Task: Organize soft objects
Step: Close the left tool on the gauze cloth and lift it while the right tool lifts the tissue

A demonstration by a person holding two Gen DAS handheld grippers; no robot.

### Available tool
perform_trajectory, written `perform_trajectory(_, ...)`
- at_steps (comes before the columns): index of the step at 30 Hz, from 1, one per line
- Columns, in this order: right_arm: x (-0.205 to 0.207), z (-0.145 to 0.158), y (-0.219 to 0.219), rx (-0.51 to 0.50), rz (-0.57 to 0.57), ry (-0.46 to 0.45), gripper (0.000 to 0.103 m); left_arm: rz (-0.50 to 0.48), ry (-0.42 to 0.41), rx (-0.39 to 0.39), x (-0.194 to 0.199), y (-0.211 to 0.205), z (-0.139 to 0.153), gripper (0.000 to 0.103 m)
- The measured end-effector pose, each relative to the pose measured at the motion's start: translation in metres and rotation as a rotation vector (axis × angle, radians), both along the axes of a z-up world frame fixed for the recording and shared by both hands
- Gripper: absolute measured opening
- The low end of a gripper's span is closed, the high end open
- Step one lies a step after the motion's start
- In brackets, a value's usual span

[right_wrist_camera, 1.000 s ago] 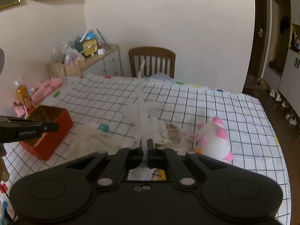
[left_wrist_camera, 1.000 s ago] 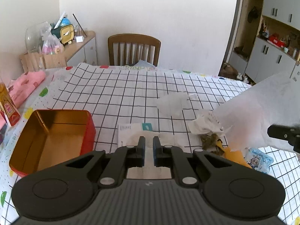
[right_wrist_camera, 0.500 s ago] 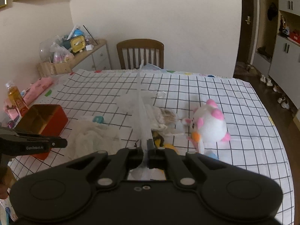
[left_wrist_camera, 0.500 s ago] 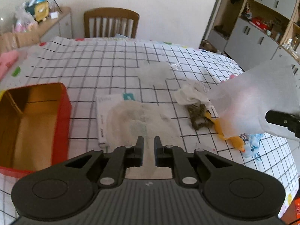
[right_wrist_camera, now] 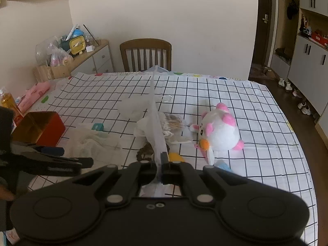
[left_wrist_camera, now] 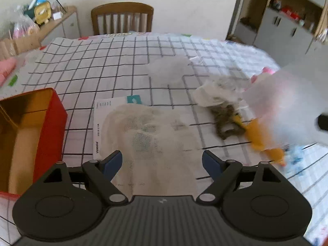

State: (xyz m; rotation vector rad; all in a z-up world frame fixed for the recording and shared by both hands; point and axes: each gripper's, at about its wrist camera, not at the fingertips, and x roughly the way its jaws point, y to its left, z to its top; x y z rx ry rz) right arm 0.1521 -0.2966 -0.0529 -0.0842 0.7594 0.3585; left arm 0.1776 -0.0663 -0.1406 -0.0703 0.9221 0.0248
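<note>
Covering table [right_wrist_camera: 242, 102]: checked cloth (wrinkled)

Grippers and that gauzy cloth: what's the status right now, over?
Left gripper opening over mesh cloth, not gripping. Right gripper shut on white sheet. Plush toy and clutter alongside.

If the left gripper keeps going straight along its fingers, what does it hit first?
Most likely the gauzy cloth lying on the table: the left gripper, its jaws opening, points down at it. Depth is hard to judge.
</note>
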Motion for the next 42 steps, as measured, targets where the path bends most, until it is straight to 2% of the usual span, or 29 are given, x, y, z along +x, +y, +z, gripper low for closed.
perform_trajectory(9,0.005,-0.003,-0.005,-0.011,0.007,0.009,0.000,0.064,0.033,0.026,0.016,0.004,-0.021,0.084)
perform_trajectory(11,0.006,-0.004,-0.007,-0.012,0.009,0.011,0.000,0.059,0.036,0.025,0.017,0.004,-0.023,0.069)
perform_trajectory(15,0.008,-0.005,-0.008,-0.011,0.011,0.015,0.000,0.043,0.037,0.021,0.018,0.003,-0.024,0.053)
perform_trajectory(17,0.008,-0.005,-0.009,-0.012,0.013,0.014,0.000,0.036,0.046,0.011,0.019,0.004,-0.025,0.030)
perform_trajectory(19,0.009,-0.005,-0.008,-0.011,0.015,0.015,0.000,0.034,0.050,0.000,0.020,0.005,-0.025,0.028)
perform_trajectory(20,0.009,-0.005,-0.008,-0.011,0.015,0.015,0.000,0.033,0.047,-0.001,0.020,0.005,-0.025,0.019)
perform_trajectory(21,0.009,-0.006,-0.008,-0.011,0.016,0.015,0.000,0.033,0.046,0.001,0.019,0.006,-0.024,0.015)
perform_trajectory(32,0.007,-0.004,-0.005,0.002,0.012,0.010,0.000,0.028,0.003,-0.004,0.007,0.012,-0.005,0.006)
perform_trajectory(42,-0.002,0.007,0.003,0.022,0.025,-0.006,0.000,0.027,-0.080,-0.040,-0.011,0.027,0.044,0.006)
